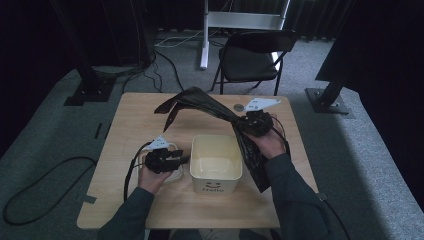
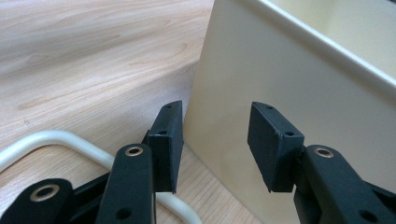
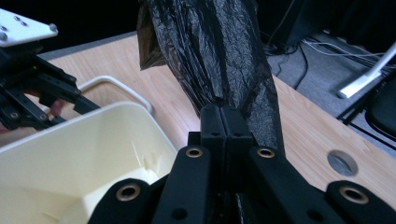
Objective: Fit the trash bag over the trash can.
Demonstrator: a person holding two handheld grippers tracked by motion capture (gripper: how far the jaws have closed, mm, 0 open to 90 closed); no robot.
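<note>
A cream bin (image 1: 216, 165) printed "Hello" stands near the table's front middle, its wall (image 2: 261, 88) and empty inside (image 3: 88, 154) close to both cameras. A crumpled black plastic bag (image 1: 200, 104) hangs above the table, stretched from the back left down past the bin's right side. My right gripper (image 1: 256, 123) is shut on a bunched part of the black bag (image 3: 219, 56), held up right of the bin. My left gripper (image 1: 175, 161) is open at the bin's left wall, jaws apart with nothing between the pads (image 2: 170, 140).
A white handle loop (image 2: 56, 140) lies on the table under my left gripper. A round hole (image 3: 343, 162) is cut in the tabletop (image 1: 145, 120) at the back right. A black folding chair (image 1: 252, 55) stands behind the table.
</note>
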